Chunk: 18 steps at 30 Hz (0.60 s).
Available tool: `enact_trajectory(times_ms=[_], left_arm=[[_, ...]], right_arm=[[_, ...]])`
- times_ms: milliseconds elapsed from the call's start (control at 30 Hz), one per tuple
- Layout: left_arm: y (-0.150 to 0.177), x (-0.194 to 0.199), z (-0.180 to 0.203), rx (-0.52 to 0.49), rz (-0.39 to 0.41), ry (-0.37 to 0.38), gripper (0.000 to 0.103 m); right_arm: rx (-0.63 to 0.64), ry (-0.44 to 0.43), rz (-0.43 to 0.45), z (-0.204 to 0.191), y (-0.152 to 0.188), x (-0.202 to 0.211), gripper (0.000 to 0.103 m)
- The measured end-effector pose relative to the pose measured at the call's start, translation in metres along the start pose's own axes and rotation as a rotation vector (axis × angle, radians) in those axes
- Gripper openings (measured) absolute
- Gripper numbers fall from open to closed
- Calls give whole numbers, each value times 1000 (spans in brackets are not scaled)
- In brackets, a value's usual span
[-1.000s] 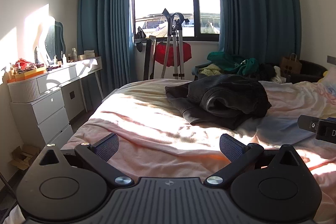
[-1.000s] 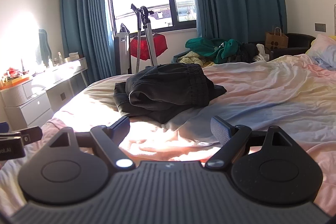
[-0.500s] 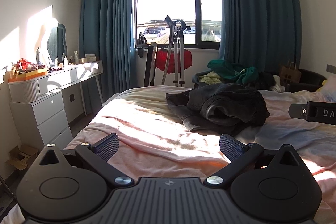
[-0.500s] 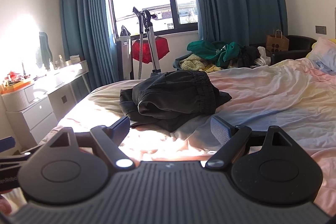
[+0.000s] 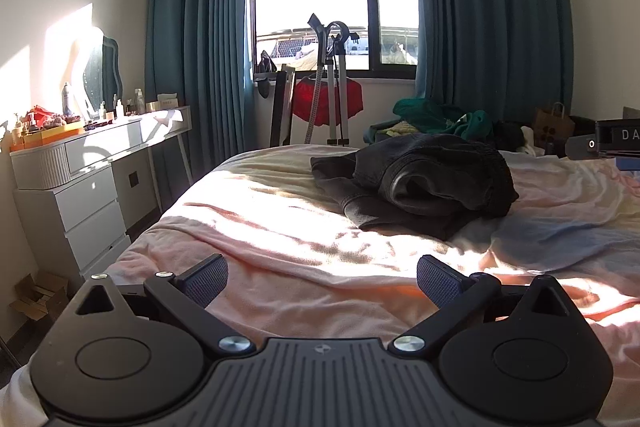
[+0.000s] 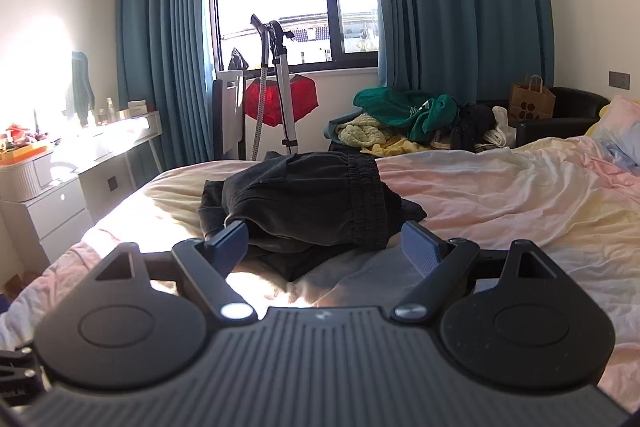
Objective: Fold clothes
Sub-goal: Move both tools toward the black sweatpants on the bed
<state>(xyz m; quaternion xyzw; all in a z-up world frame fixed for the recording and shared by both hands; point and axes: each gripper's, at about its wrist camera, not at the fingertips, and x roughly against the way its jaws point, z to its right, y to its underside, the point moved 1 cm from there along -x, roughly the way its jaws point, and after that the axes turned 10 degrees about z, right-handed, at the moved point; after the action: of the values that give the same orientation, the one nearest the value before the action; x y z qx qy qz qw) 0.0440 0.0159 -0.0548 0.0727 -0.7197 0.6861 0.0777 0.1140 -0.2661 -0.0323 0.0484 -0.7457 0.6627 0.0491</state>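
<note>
**Dark garment heaped on the bed, both grippers spread and empty**

Dark clothes (image 5: 420, 183) lie in a rumpled, partly rolled heap on the pink sheet of the bed (image 5: 280, 239), toward the foot end near the window. An elastic waistband shows on the upper layer in the right wrist view, but whether the heap is one garment or two cannot be told; its lower layers are folded under and its far side is hidden behind its own bulk.

The left gripper (image 5: 322, 277) hovers over bare sheet, well short of the heap, its jaws wide apart with nothing between them. The right gripper (image 6: 326, 245) sits closer in, jaws equally wide and empty; its fingertips (image 6: 420, 247) frame the near edge of the heap, and whether they touch the cloth cannot be told. In the left wrist view the right gripper's body is cut off at the right edge, showing only part of a label.

Sun glare washes out the sheet before the heap and the white dresser (image 5: 84, 187) on the left, blurring the small items on its top. Behind the bed stand a garment steamer (image 5: 328, 83) with a red piece hanging on it, a pile of green and yellow laundry (image 6: 404, 123), and a paper bag (image 6: 532, 99) on a black armchair. Teal curtains (image 5: 200, 27) flank the window.
</note>
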Motion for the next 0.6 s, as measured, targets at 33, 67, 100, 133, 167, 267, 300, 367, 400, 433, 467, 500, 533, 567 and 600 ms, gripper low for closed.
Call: enact_trajectory(times_ms=[33, 67, 100, 133, 167, 267, 300, 367, 400, 433, 467, 500, 533, 567, 600], left_arm=[[3, -4, 1, 6, -18, 3, 102], [5, -8, 2, 11, -30, 7, 102], [7, -11, 4, 7, -36, 12, 102], [8, -14, 6, 0, -41, 17, 102], [9, -17, 9, -12, -45, 18, 102], [11, -27, 16, -32, -57, 24, 102], [11, -32, 19, -33, -64, 29, 102], [10, -42, 24, -42, -73, 36, 102], [9, -48, 29, -52, -74, 38, 101], [8, -54, 33, -62, -76, 40, 101], [7, -60, 37, -71, -77, 41, 101], [6, -67, 41, -81, -78, 43, 101], [4, -73, 46, -91, -79, 45, 101], [4, -81, 52, -103, -83, 49, 101], [3, -90, 59, -117, -87, 53, 101]], right_arm=[[-31, 4, -35, 6, 7, 0, 85], [-59, -1, -55, 9, 10, 2, 85], [-81, -10, -64, 11, 12, 4, 85], [-94, -26, -68, 9, 12, 8, 85], [-89, -41, -59, 6, 10, 11, 85], [-67, -49, -30, 3, 6, 16, 85], [-63, -43, -34, 4, 7, 15, 85], [-83, -24, -49, 11, 8, 12, 85], [-94, -14, -56, 15, 9, 10, 85], [-113, -1, -61, 20, 9, 8, 85], [-127, 13, -59, 24, 8, 8, 85], [-142, 28, -57, 28, 8, 8, 85], [-156, 43, -55, 32, 8, 8, 85], [-169, 55, -55, 36, 9, 6, 85], [-182, 67, -56, 39, 10, 5, 85]])
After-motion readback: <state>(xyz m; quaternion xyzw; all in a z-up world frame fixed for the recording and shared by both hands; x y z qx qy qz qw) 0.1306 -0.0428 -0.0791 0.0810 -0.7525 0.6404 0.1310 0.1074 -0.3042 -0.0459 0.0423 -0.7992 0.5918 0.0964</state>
